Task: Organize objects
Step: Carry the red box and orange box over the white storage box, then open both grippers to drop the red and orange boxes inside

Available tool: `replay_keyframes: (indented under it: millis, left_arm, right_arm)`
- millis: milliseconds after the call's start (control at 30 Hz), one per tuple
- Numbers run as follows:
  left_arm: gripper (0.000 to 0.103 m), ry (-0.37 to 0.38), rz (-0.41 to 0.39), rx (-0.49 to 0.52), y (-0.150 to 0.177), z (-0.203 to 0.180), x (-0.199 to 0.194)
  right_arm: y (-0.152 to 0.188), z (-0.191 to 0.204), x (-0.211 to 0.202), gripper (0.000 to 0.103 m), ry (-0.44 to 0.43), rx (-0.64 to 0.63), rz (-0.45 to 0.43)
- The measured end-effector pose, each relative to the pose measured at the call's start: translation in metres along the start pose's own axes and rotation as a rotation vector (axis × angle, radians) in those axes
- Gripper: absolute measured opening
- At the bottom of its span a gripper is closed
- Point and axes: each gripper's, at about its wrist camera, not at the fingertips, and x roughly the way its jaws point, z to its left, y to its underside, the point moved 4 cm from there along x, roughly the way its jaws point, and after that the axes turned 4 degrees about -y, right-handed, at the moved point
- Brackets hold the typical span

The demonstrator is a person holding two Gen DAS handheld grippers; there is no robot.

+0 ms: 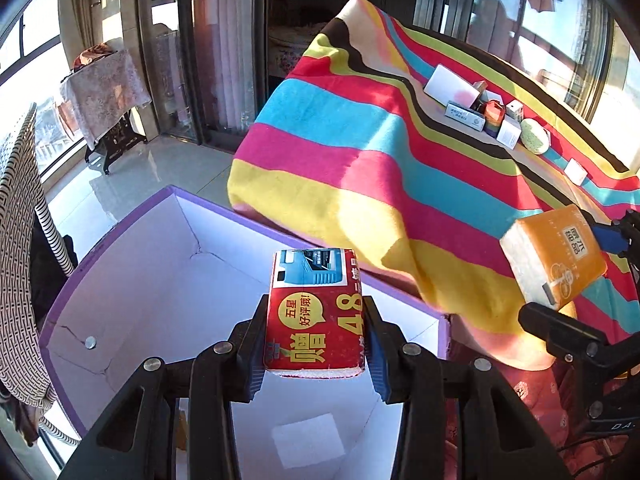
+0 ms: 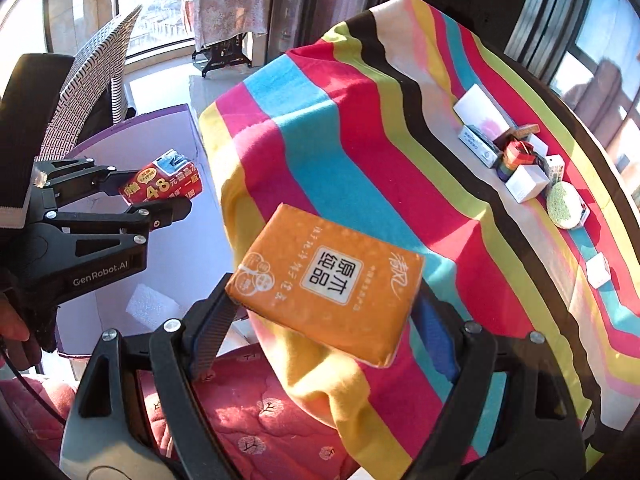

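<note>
Left tool (image 1: 316, 344) clamps red printed tissue pack (image 1: 316, 316) over open white purple-rimmed box (image 1: 120, 280), ready to drop; right tool (image 2: 324, 320) grips orange tissue pack (image 2: 326, 280) widthwise, near striped tabletop (image 2: 360, 140), queued next.

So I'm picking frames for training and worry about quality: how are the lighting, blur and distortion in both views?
Left wrist view: hard sunlight, sharp shadow across the striped fleece blanket, windows blown out, strong fisheye bending; the red paper pack is sharp. Right wrist view: same low sun, the orange tissue pack slightly soft, dark vignette at the corners.
</note>
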Motion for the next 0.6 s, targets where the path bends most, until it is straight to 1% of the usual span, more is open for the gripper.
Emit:
replay_keyframes:
  millis: [233,367,500,600]
  left_arm:
    - [0.043,-0.068,0.042,-0.067,0.015,0.046,0.004]
    - [0.043,-0.115,0.062,-0.117,0.022,0.074,0.005]
    - [0.043,-0.157,0.067,-0.159,0.025,0.097,0.003]
    - [0.043,-0.192,0.063,-0.173,0.025,0.110,0.001]
  right_arm:
    - [-0.017,0.040,0.008,0.086,-0.055,-0.103,0.003]
    - [-0.027,0.064,0.014,0.086,-0.104,-0.156,0.010]
    - [-0.032,0.089,0.018,0.086,-0.174,-0.189,0.018]
    - [-0.034,0.107,0.021,0.086,-0.199,-0.229,0.021]
